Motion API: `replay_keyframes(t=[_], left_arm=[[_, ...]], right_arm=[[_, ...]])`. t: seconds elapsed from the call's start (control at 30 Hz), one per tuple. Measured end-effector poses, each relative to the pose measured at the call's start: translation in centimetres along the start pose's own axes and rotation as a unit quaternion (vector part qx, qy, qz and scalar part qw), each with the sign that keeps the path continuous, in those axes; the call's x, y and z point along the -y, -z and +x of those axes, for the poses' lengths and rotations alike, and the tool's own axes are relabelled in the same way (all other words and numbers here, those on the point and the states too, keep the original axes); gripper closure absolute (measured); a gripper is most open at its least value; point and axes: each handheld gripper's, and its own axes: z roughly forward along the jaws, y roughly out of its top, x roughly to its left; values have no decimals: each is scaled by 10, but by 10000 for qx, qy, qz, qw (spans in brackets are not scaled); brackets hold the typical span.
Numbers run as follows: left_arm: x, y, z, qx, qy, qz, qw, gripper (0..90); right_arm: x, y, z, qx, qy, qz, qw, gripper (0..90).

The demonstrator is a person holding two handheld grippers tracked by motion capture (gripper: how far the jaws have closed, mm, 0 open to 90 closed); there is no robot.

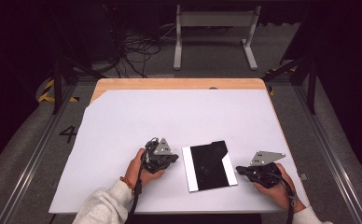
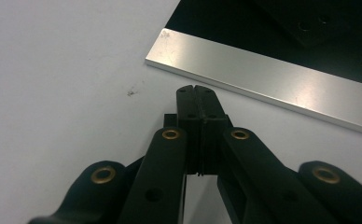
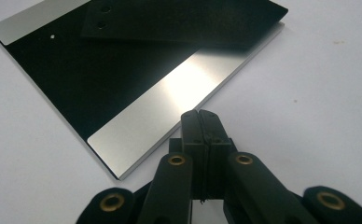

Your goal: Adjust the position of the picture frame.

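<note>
I have the flat plate (image 1: 209,166) lying near the front edge of the white surface (image 1: 170,121), squarely between my two tools: it is black in the middle with a bright silver strip down each of its two outer sides, and a smaller black piece (image 1: 215,151) with holes lies on its far part, skewed so one corner hangs past the plate's edge. My left hand-held gripper (image 2: 198,88) has its jaws pressed fully together with nothing between them, tips just short of the near silver strip (image 2: 263,79) and not touching it. My right hand-held gripper (image 3: 201,114) is likewise fully closed and empty, its tips right at the edge of the other silver strip (image 3: 170,100); I cannot tell from here whether they brush it. With both sets of jaws closed, I judge the step in hand to be either a nudge of the plate from its sides or a pause ahead of a grasp. To do it well, I would keep both tips low and level with the plate's thin edge so they meet the side rather than ride up onto the silver. If I push, I would push from both sides evenly, since a one-sided shove would likely spin the plate on the smooth surface and could slide the loose black piece off. If I mean to lift, I must spread the jaws first and come in at an edge.
</note>
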Motion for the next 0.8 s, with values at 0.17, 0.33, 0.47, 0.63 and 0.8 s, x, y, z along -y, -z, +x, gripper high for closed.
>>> replay_keyframes(t=[0.17,0.33,0.47,0.63,0.8], left_arm=[[-3,-4,3,47,45,-6,10000,897],[-7,-8,4,91,61,14,9999,897],[-8,-9,6,127,50,-12,9999,897],[-13,-15,5,121,-2,12,9999,897],[-15,-17,6,151,5,-16,9999,897]], right_arm=[[0,-3,1,-24,-6,18,10000,900],[1,-3,1,-135,-78,-1,9999,900],[0,-4,5,-245,-34,1,9997,900],[-1,-5,5,-278,-78,13,9996,900],[1,-5,4,-297,-145,-29,9994,900]])
